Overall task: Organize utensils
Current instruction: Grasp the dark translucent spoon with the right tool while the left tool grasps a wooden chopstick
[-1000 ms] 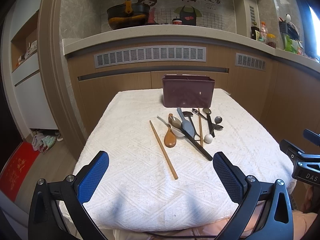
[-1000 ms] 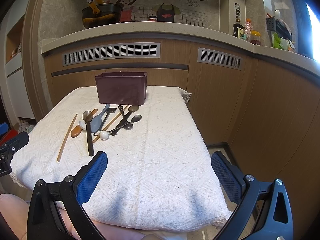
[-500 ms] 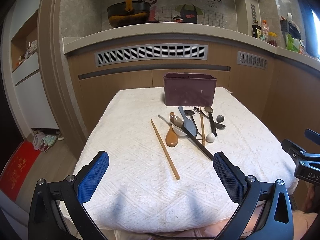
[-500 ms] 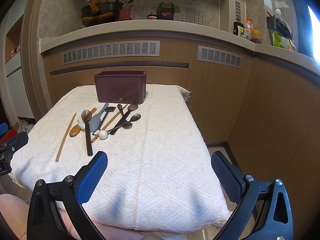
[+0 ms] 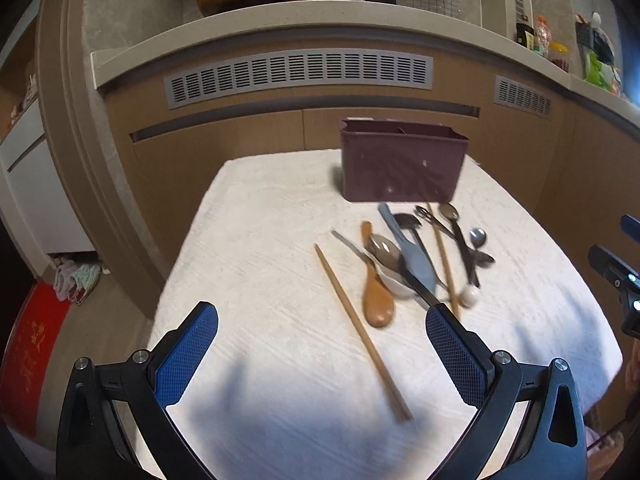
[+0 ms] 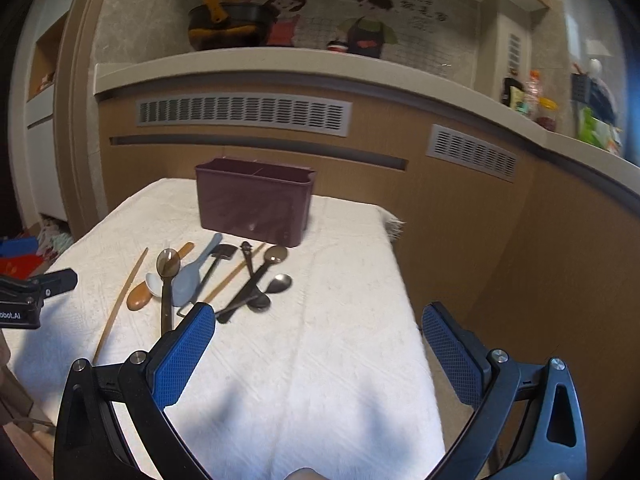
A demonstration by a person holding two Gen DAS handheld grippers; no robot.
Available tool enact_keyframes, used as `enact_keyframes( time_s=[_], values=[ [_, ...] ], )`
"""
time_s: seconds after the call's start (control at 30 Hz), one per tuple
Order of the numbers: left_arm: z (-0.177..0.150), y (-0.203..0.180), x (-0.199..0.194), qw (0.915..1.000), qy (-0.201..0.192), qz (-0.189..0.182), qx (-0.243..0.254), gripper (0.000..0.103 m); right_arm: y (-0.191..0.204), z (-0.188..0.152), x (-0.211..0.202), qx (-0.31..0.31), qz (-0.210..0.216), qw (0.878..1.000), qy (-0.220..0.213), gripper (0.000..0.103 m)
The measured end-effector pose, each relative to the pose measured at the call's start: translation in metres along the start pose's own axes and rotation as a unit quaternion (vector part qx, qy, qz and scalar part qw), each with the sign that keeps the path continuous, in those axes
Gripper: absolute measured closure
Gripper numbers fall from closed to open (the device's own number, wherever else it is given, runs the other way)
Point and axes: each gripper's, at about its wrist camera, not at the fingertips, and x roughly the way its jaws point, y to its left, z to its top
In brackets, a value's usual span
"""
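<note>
left gripper [image 5: 322, 334] apart, nearer utensils [image 5: 416, 260] | right gripper [image 6: 318, 330] apart, advanced | holder [image 6: 255, 202] unmoved

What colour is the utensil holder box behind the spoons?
Dark maroon plastic box; clearest in the right wrist view.

- On the left gripper [image 6: 36, 296], seen at the left edge of the right wrist view, white letters read "obot.AI"; the start is cut off.
- On the far wall poster [image 6: 400, 12] stand Chinese characters, too blurred to read.
</note>
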Motion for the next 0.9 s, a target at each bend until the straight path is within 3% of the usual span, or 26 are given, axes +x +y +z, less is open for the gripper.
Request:
enact_keyframes(
  time_s=[0.13, 0.17, 0.2, 0.27, 0.3, 0.37, 0.47, 0.6, 0.73, 0.83, 0.9],
  values=[
    [0.012, 0.03, 0.022, 0.9973, 0.026, -0.056, -0.039, 0.0, 0.022, 0.018, 0.037, -0.026, 0.057, 0.998, 0.024, 0.0],
    [0.014, 0.037, 0.027, 0.9971, 0.03, -0.054, -0.045, 0.0, 0.031, 0.023, 0.048, -0.041, 0.068, 0.996, 0.032, 0.004],
    [0.015, 0.042, 0.03, 0.9978, 0.027, -0.04, -0.045, 0.0, 0.041, 0.025, 0.056, -0.055, 0.077, 0.995, 0.039, 0.008],
    [0.016, 0.051, 0.035, 0.9989, 0.009, 0.021, -0.04, 0.0, 0.063, 0.031, 0.077, -0.083, 0.111, 0.988, 0.061, 0.031],
    [0.017, 0.057, 0.037, 0.9974, -0.005, 0.06, -0.04, 0.0, 0.074, 0.033, 0.087, -0.093, 0.133, 0.984, 0.07, 0.034],
    [0.018, 0.067, 0.041, 0.9943, -0.02, 0.093, -0.048, 0.0, 0.095, 0.037, 0.105, -0.108, 0.187, 0.972, 0.09, 0.042],
    [0.017, 0.08, 0.053, 0.9943, 0.002, 0.088, -0.061, 0.0, 0.117, 0.041, 0.127, -0.122, 0.236, 0.957, 0.114, 0.051],
    [0.007, 0.089, 0.064, 0.9938, 0.026, 0.058, -0.091, 0.0, 0.137, 0.042, 0.154, -0.133, 0.243, 0.951, 0.14, 0.057],
    [0.004, 0.086, 0.066, 0.9939, 0.036, 0.061, -0.085, 0.0, 0.144, 0.04, 0.171, -0.128, 0.249, 0.946, 0.163, 0.058],
    [0.002, 0.084, 0.068, 0.9925, 0.06, 0.021, -0.104, 0.0, 0.149, 0.038, 0.17, -0.14, 0.25, 0.943, 0.169, 0.072],
    [0.003, 0.082, 0.072, 0.9906, 0.075, -0.001, -0.114, 0.0, 0.143, 0.038, 0.165, -0.131, 0.256, 0.942, 0.172, 0.073]
  ],
)
